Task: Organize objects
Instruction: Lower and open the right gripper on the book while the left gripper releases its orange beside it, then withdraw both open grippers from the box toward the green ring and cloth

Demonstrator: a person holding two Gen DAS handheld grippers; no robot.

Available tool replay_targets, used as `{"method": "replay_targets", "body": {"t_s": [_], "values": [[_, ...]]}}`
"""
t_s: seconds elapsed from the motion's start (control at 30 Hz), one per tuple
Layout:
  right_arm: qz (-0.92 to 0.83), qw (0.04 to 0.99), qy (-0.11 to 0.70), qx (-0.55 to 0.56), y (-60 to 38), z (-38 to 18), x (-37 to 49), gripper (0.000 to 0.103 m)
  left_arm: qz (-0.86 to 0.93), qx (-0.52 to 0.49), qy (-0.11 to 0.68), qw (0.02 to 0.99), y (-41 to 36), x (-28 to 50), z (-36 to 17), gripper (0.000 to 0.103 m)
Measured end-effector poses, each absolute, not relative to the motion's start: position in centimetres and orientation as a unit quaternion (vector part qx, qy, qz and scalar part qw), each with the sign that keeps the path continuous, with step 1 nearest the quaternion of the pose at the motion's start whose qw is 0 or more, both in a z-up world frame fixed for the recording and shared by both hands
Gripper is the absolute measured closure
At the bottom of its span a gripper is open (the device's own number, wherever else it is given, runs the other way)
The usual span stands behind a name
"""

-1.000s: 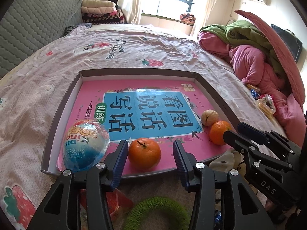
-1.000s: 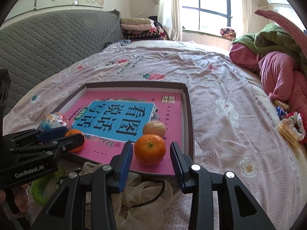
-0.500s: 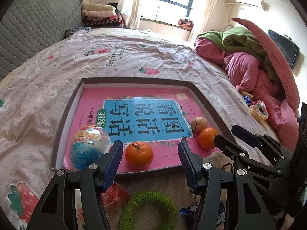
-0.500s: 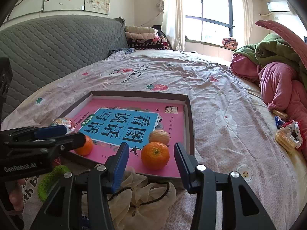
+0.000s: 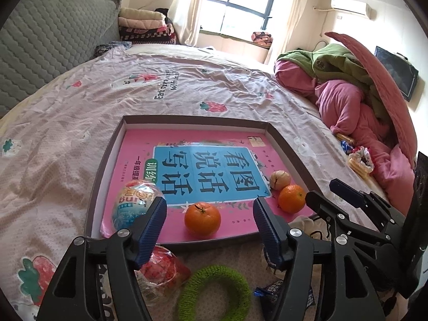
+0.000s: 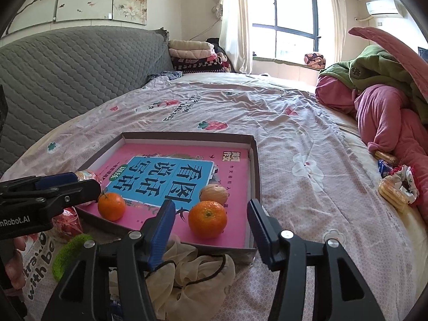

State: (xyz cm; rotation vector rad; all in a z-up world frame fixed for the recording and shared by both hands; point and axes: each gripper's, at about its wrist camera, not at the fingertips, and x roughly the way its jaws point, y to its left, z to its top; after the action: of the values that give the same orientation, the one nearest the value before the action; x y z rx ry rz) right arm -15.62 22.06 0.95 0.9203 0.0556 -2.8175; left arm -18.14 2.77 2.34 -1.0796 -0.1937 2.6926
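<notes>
A shallow brown tray (image 5: 107, 157) (image 6: 256, 165) lies on the bed, lined with a pink and blue book. On it rest two tangerines, a walnut (image 5: 279, 179) (image 6: 214, 194) and a blue-white wrapped ball (image 5: 133, 203). My left gripper (image 5: 209, 214) hovers just short of the left tangerine (image 5: 202, 218) (image 6: 111, 206); its jaws are opening and nothing touches the pads. My right gripper (image 6: 211, 220) stands likewise before the right tangerine (image 6: 207, 219) (image 5: 291, 198), jaws opening, pads clear of the fruit.
In front of the tray lie a green knitted ring (image 5: 214, 291), a red wrapped snack (image 5: 160, 270), a cream scrunchie (image 6: 192, 272) and a blue wrapper (image 5: 278, 291). Pink and green bedding (image 6: 385, 112) is heaped at the right, with biscuits (image 6: 393, 192) beside it.
Both grippers have opened wider and drawn back from the tangerines, which stay on the tray. The left one has also risen a little, showing more of the items in front of the tray.
</notes>
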Motion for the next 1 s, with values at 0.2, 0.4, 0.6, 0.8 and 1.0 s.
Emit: {"method": "replay_targets", "body": {"t_s": [0.2,0.4,0.6,0.8,1.0], "values": [[-0.949,0.085,0.017,0.303,22.3,1.2,-15.4,0.047,0.924,-0.361,-0.064,0.110,2.1,-18.0,3.0,0.033],[-0.951,0.084,0.014,0.297,22.4,1.6,-15.2,0.046,0.927,-0.355,-0.060,0.101,1.5,-17.4,3.4,0.033],[-0.952,0.085,0.011,0.293,22.5,1.8,-15.0,0.046,0.931,-0.349,-0.056,0.093,1.1,-16.8,3.9,0.033],[-0.954,0.087,0.005,0.288,22.6,2.0,-14.6,0.046,0.931,-0.349,-0.060,0.086,0.2,-16.4,4.2,0.033],[-0.956,0.085,0.003,0.280,22.7,2.2,-14.3,0.046,0.933,-0.346,-0.061,0.080,-0.2,-15.9,4.3,0.033]]}}
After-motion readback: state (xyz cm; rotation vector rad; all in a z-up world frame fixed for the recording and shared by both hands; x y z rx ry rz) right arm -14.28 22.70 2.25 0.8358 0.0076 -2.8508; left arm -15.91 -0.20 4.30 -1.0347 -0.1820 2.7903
